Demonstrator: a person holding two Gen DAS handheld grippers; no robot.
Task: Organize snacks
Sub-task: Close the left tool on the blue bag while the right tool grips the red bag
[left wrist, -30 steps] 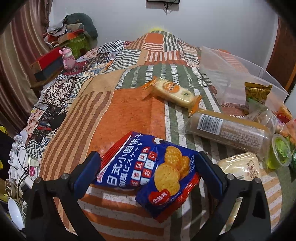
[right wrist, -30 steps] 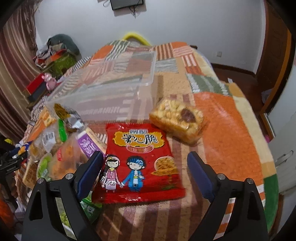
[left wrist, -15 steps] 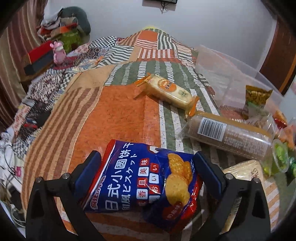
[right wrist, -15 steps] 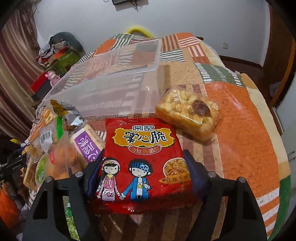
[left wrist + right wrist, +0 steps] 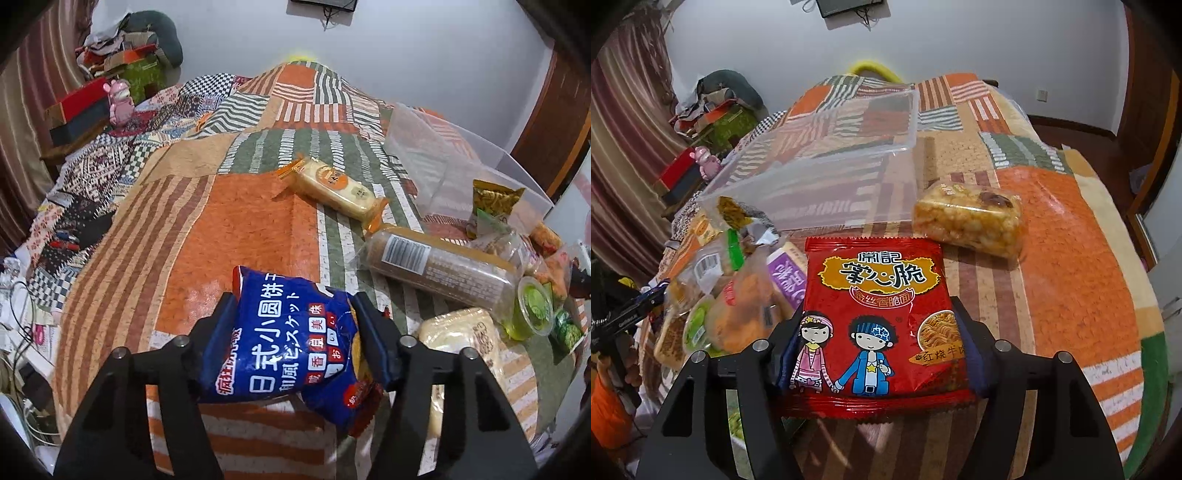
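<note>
Biscuits first, on the left: the left gripper point(image 5: 295, 332) has just been closing its fingers on the blue biscuit bag point(image 5: 291, 350), and the pads now press its two side edges so that the foil bulges and crumples between them, its far end tipped up off the patchwork bed cover point(image 5: 236, 229). To do this well, I judge the squeeze should stay light, enough to carry the puffed bag without crushing the round biscuits, and the lift should clear the long brown roll pack point(image 5: 439, 264) just beyond the right finger before swinging to the clear plastic bin point(image 5: 436, 155) further ahead on that side. The right gripper point(image 5: 877, 347) has likewise been closing, and its fingers now clasp the red noodle-snack packet point(image 5: 875, 325) by its lower sides, the packet lying flat between them on the bed; a grip low on the sealed edges should keep it from buckling on its way to the same bin, which stands straight ahead of these fingers. Readable print: the blue bag shows large white characters "日式小圆饼" with Japanese "ビスケット"; the red packet reads "掌心脆", a smaller line beneath, and "红烧牛" at its lower right.
</note>
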